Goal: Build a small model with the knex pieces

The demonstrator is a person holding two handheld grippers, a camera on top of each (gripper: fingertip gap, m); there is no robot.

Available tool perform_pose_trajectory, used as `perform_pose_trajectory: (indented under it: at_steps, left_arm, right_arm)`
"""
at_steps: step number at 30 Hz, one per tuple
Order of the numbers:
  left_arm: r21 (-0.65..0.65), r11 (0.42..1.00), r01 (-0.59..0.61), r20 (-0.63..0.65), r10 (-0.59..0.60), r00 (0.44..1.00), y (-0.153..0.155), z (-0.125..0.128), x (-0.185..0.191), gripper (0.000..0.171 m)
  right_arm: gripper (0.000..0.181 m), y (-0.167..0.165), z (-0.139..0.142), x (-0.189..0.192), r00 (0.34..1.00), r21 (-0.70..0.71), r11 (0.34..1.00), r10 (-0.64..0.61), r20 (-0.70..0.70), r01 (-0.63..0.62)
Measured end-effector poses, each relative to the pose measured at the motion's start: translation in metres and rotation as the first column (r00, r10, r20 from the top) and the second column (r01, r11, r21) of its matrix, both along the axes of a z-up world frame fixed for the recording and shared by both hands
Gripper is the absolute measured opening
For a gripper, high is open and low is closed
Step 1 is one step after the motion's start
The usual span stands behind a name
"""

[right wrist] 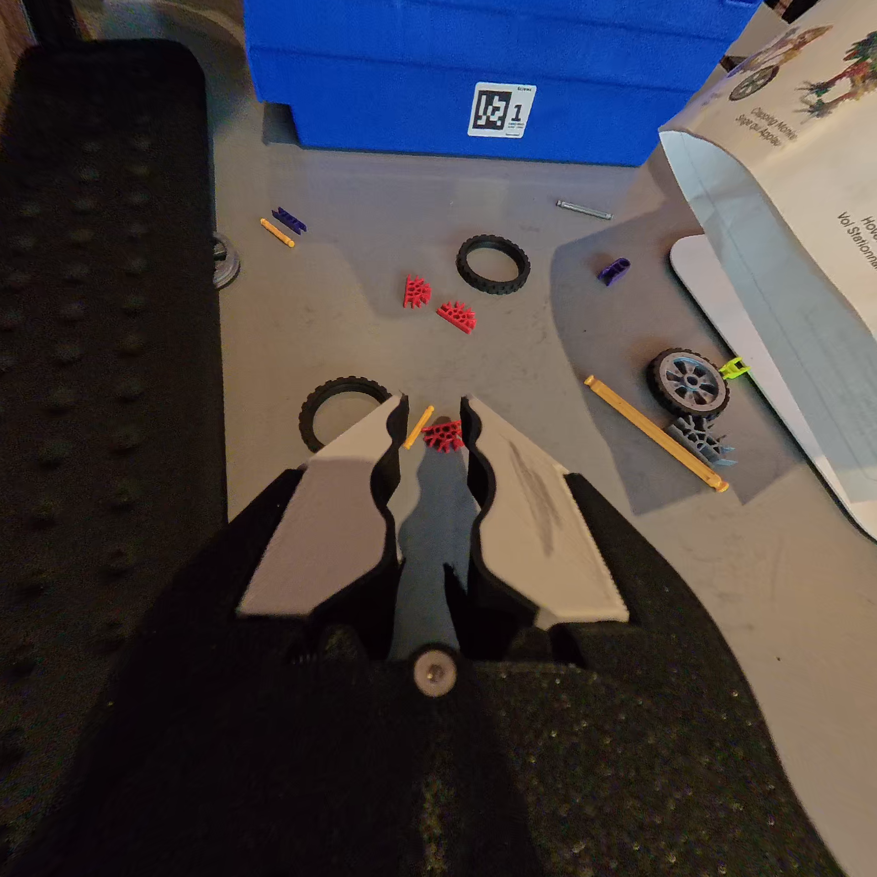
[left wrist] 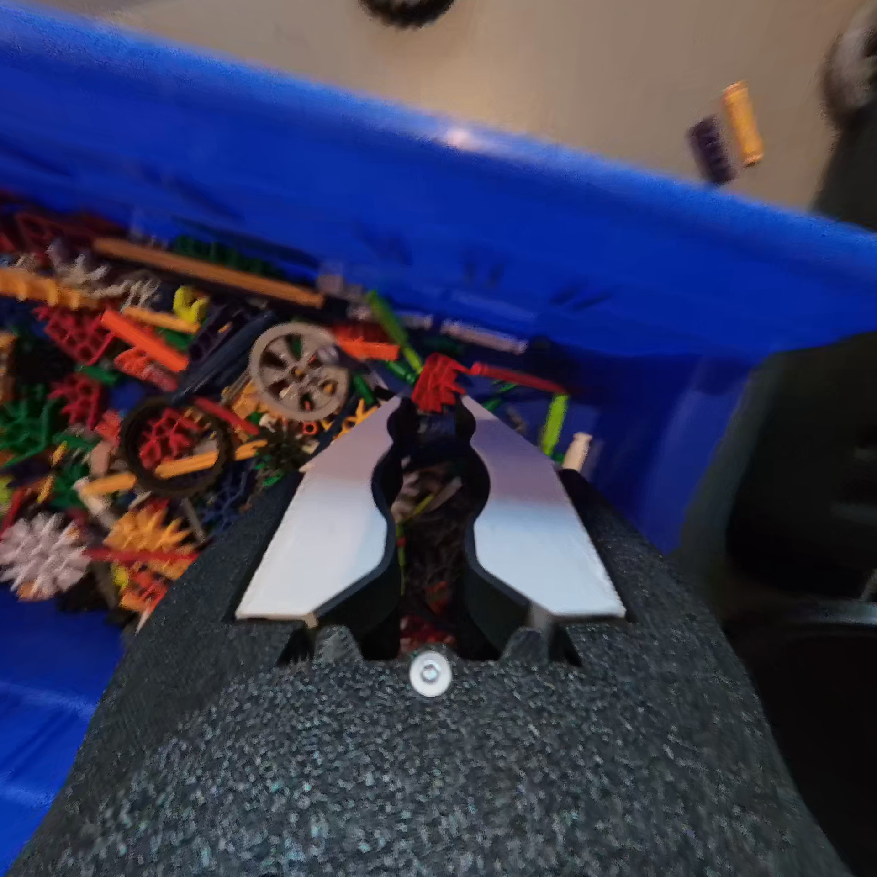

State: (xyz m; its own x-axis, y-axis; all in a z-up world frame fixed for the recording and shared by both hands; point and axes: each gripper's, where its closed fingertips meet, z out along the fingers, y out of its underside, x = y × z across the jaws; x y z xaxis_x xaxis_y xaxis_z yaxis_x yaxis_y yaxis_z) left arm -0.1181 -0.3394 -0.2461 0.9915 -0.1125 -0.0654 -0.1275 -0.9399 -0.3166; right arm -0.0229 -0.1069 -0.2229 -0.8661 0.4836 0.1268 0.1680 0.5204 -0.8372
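In the left wrist view my left gripper (left wrist: 434, 403) is shut on a red fan-shaped connector (left wrist: 435, 383) with a red rod (left wrist: 517, 377) sticking out to its right. It holds them above a blue bin (left wrist: 474, 228) full of mixed construction-toy pieces, among them a grey wheel (left wrist: 299, 371). In the right wrist view my right gripper (right wrist: 434, 403) is open, low over the grey table. A small red connector (right wrist: 442, 434) and a short yellow rod (right wrist: 418, 427) lie between its fingertips. A black tyre (right wrist: 339, 410) lies just left of the left finger.
On the table lie two more red connectors (right wrist: 416, 292) (right wrist: 456, 316), a second black tyre (right wrist: 492, 265), a long yellow rod (right wrist: 655, 433), a wheel with tyre (right wrist: 690, 383), a grey connector (right wrist: 700, 439), purple pieces (right wrist: 613, 270) and the blue bin (right wrist: 474, 71). An instruction booklet (right wrist: 807, 190) lies right, a black mat (right wrist: 104, 284) left. Tip to tip, the grippers are about 25 cm apart.
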Motion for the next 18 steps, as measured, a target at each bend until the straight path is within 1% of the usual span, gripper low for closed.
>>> perform_pose_trajectory:
  at_steps: [1,2,4,10,13,15,18]
  left_arm:
    - [-0.024,0.999,-0.029,-0.052,0.028,0.998,-0.005,-0.001,-0.010,0.019]
    - [-0.025,0.999,-0.041,-0.076,0.039,0.996,-0.007,0.001,-0.015,0.021]
    - [0.012,0.997,-0.071,-0.068,0.071,0.995,-0.007,0.010,-0.019,0.022]
    - [0.092,0.983,-0.156,-0.165,0.170,0.972,-0.022,0.049,-0.053,0.031]
    - [0.109,0.979,-0.170,-0.166,0.187,0.968,-0.027,0.060,-0.060,0.031]
    - [0.084,0.981,-0.174,-0.196,0.188,0.962,-0.033,0.062,-0.065,0.031]
    - [0.072,0.985,-0.156,-0.170,0.166,0.971,-0.034,0.063,-0.059,0.028]
  right_arm:
    - [0.021,0.000,-0.001,-0.001,1.000,0.004,1.000,-0.001,0.001,0.001]
    - [0.021,0.000,-0.001,-0.002,1.000,0.007,1.000,-0.003,0.001,0.003]
    - [0.021,0.001,-0.001,-0.003,1.000,0.007,1.000,-0.009,0.002,0.009]
    - [0.021,0.002,-0.002,-0.007,1.000,0.010,1.000,-0.014,0.011,0.014]
    - [0.021,0.002,-0.003,-0.008,1.000,0.012,1.000,-0.016,0.011,0.016]
    - [0.021,0.002,-0.003,-0.008,1.000,0.012,1.000,-0.017,0.011,0.017]
    - [0.021,0.002,-0.003,-0.008,1.000,0.015,1.000,-0.015,0.013,0.015]
